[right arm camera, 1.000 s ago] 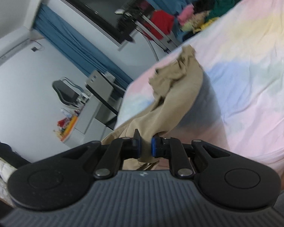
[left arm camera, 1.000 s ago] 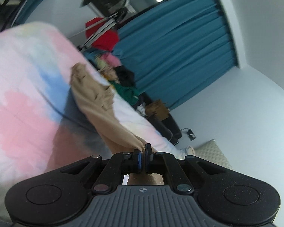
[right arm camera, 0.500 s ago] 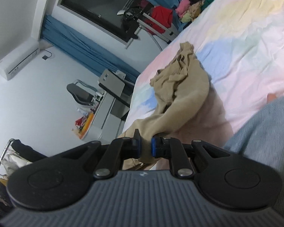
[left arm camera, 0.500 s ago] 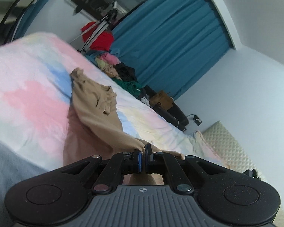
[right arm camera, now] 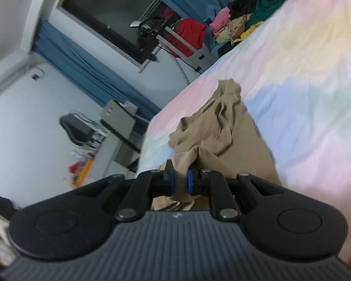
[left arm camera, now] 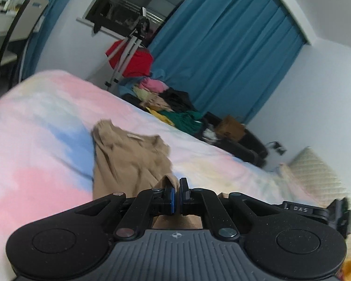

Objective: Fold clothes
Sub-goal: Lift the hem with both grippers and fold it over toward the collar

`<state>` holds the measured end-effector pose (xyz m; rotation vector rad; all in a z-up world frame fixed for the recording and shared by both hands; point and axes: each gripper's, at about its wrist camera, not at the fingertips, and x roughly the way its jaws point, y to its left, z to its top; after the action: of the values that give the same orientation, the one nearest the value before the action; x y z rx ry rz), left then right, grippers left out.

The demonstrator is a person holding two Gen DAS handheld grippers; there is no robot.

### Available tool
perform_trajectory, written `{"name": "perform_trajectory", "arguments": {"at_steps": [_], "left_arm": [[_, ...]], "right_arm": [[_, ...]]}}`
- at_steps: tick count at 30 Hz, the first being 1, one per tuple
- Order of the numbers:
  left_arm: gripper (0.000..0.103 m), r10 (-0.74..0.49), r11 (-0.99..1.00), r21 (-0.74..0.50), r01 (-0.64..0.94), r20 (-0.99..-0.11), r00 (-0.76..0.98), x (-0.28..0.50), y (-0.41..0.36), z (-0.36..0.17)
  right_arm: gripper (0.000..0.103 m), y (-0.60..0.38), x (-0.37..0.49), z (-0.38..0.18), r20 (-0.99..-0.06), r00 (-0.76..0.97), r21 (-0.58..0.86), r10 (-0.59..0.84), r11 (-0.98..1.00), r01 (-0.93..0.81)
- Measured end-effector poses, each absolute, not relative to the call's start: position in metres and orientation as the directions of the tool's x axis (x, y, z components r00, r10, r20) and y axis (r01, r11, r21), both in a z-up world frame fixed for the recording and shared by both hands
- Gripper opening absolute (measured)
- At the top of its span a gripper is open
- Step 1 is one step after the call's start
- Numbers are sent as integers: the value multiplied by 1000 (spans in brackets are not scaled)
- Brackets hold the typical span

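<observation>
Pinching separate edges of the tan garment (left arm camera: pixel 128 161), the left gripper (left arm camera: pixel 177 196) and right gripper (right arm camera: pixel 180 180) are both clamped on cloth, its far end lying on the pastel bed (left arm camera: pixel 35 140). Even tension should be kept so the fabric is laid flat. "DAS" is legible on a black device (left arm camera: pixel 301 208).

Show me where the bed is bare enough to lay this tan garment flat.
Bare sheet lies on both sides of the tan garment: the pink and blue stretch of the bed toward the chair, and the pale stretch toward the headboard. The far edge is crowded by the clothes pile.
</observation>
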<state>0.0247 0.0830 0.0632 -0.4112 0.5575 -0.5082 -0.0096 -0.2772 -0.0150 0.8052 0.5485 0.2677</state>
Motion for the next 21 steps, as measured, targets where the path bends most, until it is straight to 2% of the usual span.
{"name": "perform_trajectory", "arguments": {"at_steps": [4, 10, 17, 21], "left_arm": [[4, -498, 847, -430, 314, -431, 752, 77, 63, 53], [4, -413, 901, -346, 263, -493, 765, 151, 41, 9], [5, -376, 922, -298, 246, -546, 749, 201, 30, -50], [7, -375, 925, -280, 256, -576, 726, 211, 23, -63]], "right_arm": [[14, -264, 46, -24, -424, 826, 670, 371, 742, 11], [14, -252, 113, -58, -489, 810, 577, 324, 816, 22], [14, -254, 157, -104, -534, 791, 529, 297, 847, 39], [16, -249, 168, -117, -568, 775, 493, 277, 868, 51]]}}
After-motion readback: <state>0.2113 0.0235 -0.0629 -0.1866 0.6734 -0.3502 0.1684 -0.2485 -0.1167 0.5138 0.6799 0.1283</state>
